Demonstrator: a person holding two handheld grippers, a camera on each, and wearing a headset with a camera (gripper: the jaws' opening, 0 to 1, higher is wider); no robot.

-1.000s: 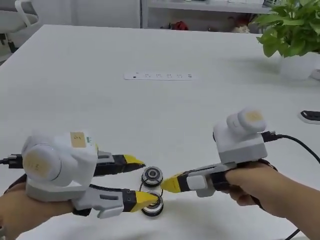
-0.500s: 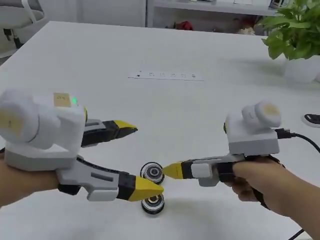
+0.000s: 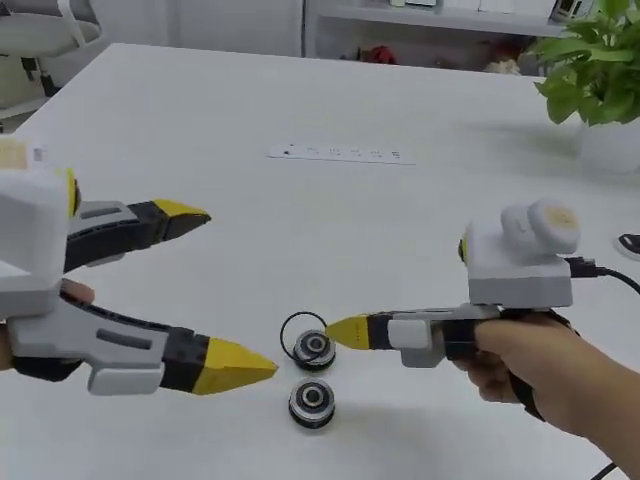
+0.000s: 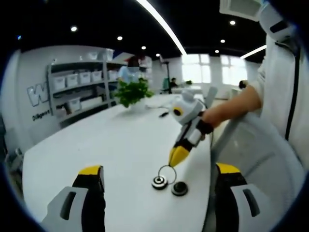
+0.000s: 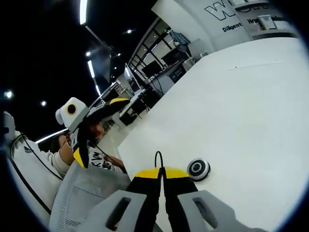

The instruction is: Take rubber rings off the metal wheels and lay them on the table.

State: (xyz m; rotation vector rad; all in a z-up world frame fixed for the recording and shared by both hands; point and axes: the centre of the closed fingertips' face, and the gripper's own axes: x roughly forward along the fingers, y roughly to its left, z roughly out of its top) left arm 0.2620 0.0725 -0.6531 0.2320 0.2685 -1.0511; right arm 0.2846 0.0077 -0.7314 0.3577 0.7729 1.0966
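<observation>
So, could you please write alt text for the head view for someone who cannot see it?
The right gripper, jaws shut, pinches a thin black rubber ring at the farther metal wheel on a white table; the nearer wheel sits just in front. The left gripper hovers open at the left.

Left gripper (image 3: pixel 235 292): white body, grey jaw arms turning black, pointed yellow tips.
Right gripper (image 3: pixel 332 331): same white, grey and black build, with yellow pointed tips.
Cable (image 3: pixel 603 274): thin, black, leaves the rear of the right gripper.
Clothing (image 4: pixel 280 106): white top, loose sleeve.
</observation>
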